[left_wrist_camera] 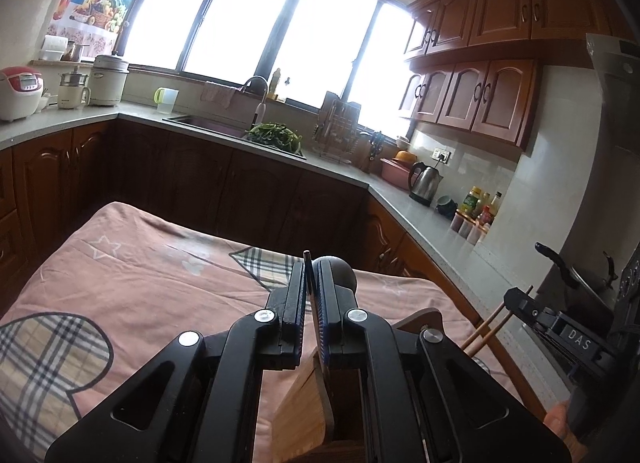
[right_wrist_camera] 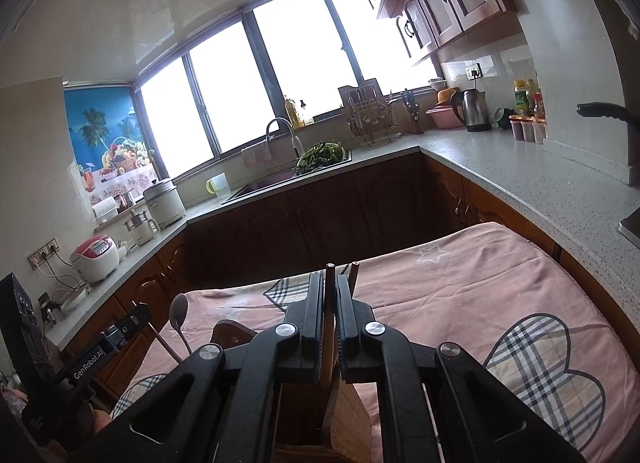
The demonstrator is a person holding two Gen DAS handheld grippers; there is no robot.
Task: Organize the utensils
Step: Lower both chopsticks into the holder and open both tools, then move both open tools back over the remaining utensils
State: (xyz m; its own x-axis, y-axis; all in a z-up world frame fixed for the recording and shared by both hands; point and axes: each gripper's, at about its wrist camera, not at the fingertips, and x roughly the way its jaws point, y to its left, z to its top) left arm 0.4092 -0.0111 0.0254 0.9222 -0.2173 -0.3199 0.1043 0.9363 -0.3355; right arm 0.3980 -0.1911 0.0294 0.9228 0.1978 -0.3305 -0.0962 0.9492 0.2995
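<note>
My left gripper [left_wrist_camera: 309, 263] is shut on a thin metal utensil handle [left_wrist_camera: 307, 263] that stands upright between the fingers; a dark round spoon bowl [left_wrist_camera: 340, 273] shows just behind the right finger. Below it is a wooden utensil holder [left_wrist_camera: 300, 395]. My right gripper [right_wrist_camera: 330, 277] is shut on wooden chopsticks [right_wrist_camera: 330, 275], with a second stick [right_wrist_camera: 355, 271] beside the right finger. The same holder [right_wrist_camera: 344, 411] sits under it. The right gripper and its chopsticks [left_wrist_camera: 496, 323] appear at right in the left wrist view. A metal spoon [right_wrist_camera: 179, 311] held by the left gripper appears in the right wrist view.
A table with a pink cloth [left_wrist_camera: 120, 271] carrying plaid hearts lies under both grippers. Kitchen counters [right_wrist_camera: 520, 175] surround it, with a sink [left_wrist_camera: 208, 125], kettle [left_wrist_camera: 426, 183], bottles [left_wrist_camera: 480, 207], rice cooker [left_wrist_camera: 20, 91] and dish rack [left_wrist_camera: 340, 123]. A pan handle [right_wrist_camera: 604, 109] juts out at right.
</note>
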